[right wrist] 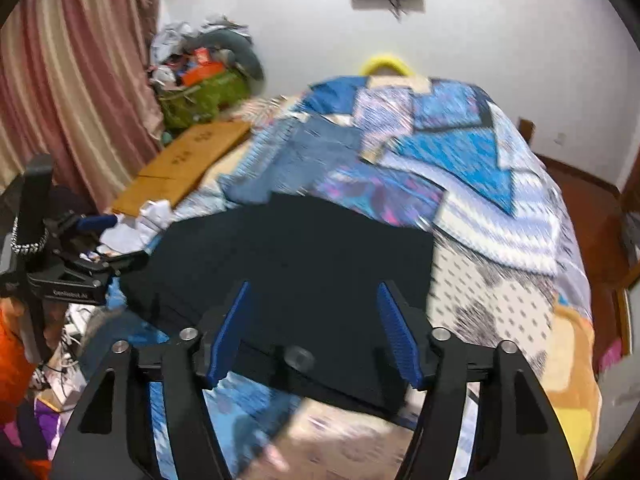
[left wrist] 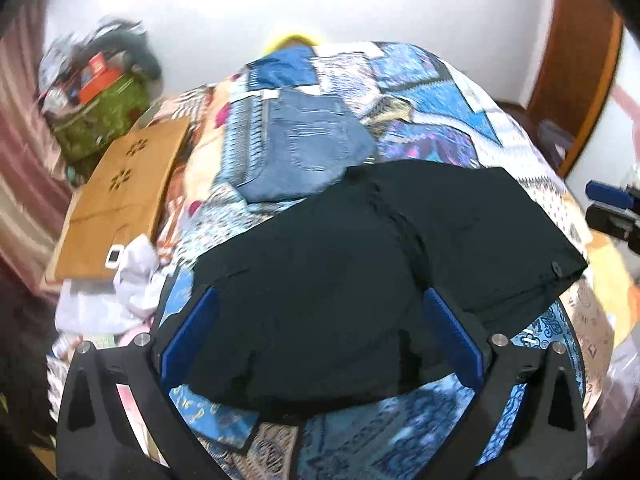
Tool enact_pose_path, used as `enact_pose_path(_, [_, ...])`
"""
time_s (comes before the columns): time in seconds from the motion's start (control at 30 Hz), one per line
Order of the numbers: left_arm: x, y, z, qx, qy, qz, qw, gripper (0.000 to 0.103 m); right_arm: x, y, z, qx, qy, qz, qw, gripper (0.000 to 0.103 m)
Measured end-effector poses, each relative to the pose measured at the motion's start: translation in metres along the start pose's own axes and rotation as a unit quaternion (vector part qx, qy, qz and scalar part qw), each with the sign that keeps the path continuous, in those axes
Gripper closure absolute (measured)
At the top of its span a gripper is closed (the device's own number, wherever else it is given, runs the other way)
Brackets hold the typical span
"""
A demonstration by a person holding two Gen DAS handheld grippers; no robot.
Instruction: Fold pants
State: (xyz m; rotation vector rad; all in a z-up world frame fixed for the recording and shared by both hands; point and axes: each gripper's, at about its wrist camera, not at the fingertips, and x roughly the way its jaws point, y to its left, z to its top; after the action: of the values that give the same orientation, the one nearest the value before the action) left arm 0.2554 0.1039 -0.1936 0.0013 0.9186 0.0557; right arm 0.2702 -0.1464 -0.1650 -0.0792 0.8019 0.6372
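Observation:
Black pants (left wrist: 360, 264) lie folded flat on the patterned bedspread (left wrist: 440, 96), waist button near the right corner. My left gripper (left wrist: 320, 332) is open, its blue pads either side of the pants' near-left part, holding nothing. My right gripper (right wrist: 312, 328) is open over the near edge of the black pants (right wrist: 296, 256), empty. The right gripper shows at the right edge of the left wrist view (left wrist: 612, 208); the left gripper shows at the left of the right wrist view (right wrist: 92, 252). Folded blue jeans (left wrist: 304, 148) lie beyond the black pants.
A wooden board (left wrist: 120, 200) lies at the bed's left side with white cloth (left wrist: 132, 280) by it. A cluttered green bag (left wrist: 100, 116) stands at the far left by a pink curtain (right wrist: 72, 80). A wooden door frame (left wrist: 572, 68) is on the right.

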Motion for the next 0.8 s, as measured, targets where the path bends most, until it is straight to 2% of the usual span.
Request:
enact_pose_path(0.17, [0.004,0.044,-0.019,-0.073,0.027,-0.019,0.9968,0.000,0.037,0.029,0.004,-0.032,0.025,0.014,0.999,0.039])
enact_pose_path(0.27, [0.010,0.070,-0.037,-0.128,0.050,-0.045,0.9895,0.000,0.065,0.036,-0.002,-0.043,0.058,0.002,0.997,0.040])
enact_pose_path(0.4, [0.018,0.087,-0.060,-0.170,0.077,-0.076,0.9794,0.000,0.089,0.036,-0.017,-0.047,0.102,-0.006,0.994,0.040])
enact_pose_path(0.5, [0.026,0.092,-0.076,-0.198,0.106,-0.091,0.9702,0.000,0.090,0.037,-0.027,-0.053,0.106,-0.007,0.993,0.040])
enact_pose_path(0.57, [0.033,0.093,-0.086,-0.221,0.124,-0.114,0.9606,0.000,0.088,0.037,-0.028,-0.057,0.107,-0.005,0.993,0.039])
enact_pose_path(0.63, [0.043,0.093,-0.097,-0.257,0.145,-0.160,0.9419,0.000,0.089,0.036,-0.028,-0.056,0.110,-0.001,0.992,0.039])
enact_pose_path(0.67, [0.047,0.094,-0.102,-0.275,0.146,-0.177,0.9336,0.000,0.089,0.036,-0.028,-0.057,0.111,0.000,0.992,0.039])
enact_pose_path(0.73, [0.050,0.098,-0.104,-0.308,0.132,-0.190,0.9231,0.000,0.091,0.037,-0.028,-0.059,0.112,0.003,0.992,0.039])
enact_pose_path(0.8, [0.059,0.105,-0.103,-0.346,0.131,-0.221,0.9025,0.000,0.092,0.037,-0.029,-0.057,0.111,0.005,0.992,0.039])
